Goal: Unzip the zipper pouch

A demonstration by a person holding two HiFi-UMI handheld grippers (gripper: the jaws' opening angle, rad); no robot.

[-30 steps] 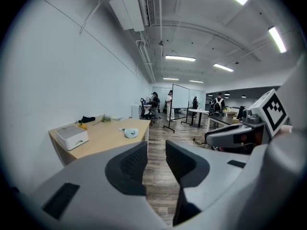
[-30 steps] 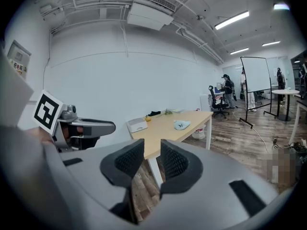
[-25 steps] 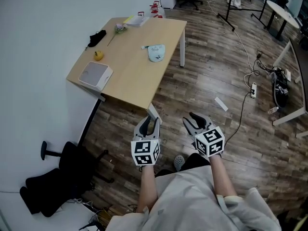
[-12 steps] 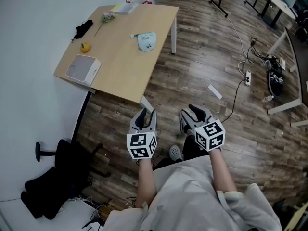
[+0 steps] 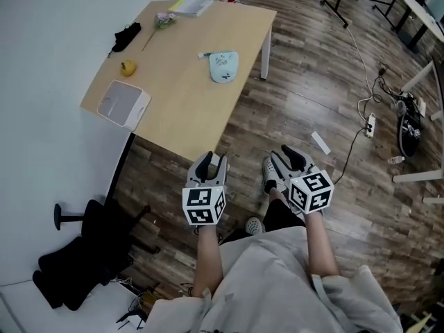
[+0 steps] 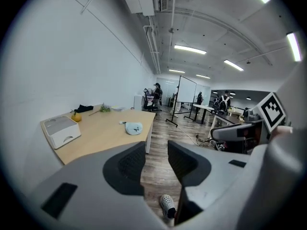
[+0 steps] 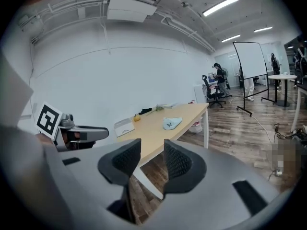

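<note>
Dark wood-plank flooring is being shown around a light wooden rectangular surface point(image 5: 180, 103) that is standing against a white wall. The pale blue, rounded fabric zipper pouch point(image 5: 223, 66) is lying flat on the surface, near its right-hand long edge and toward its far end, with the zip apparently not yet opened. A white lidded plastic box point(image 5: 123, 105) is resting at the surface's left edge, and a small yellow object point(image 5: 127, 67) is lying just beyond it.

The left tool point(image 5: 210, 165) and the right tool point(image 5: 286, 164) are being held side by side off the surface's near corner, over the floor and well apart from the pouch. Both are being kept spread, with nothing between the pads.

Several things are judged able to go wrong. The pouch is lying loose on a smooth surface, so it could be dragged toward the right-hand edge if the slider is pulled while the fabric is not being pinned. The pull tab looks small and could slip from the ribbed pads. The near corner could be knocked on the approach.

The layout of the whole surface and both tools together are being given by the head view only. The spread pads are being shown plainly by the gripper views alone. A pale perforated shoe point(image 6: 167, 206) below the jaws is being shown in the left gripper view. A whiteboard on a stand point(image 7: 250, 61) and distant people are being shown clearly in the right gripper view but not in the head view.
</note>
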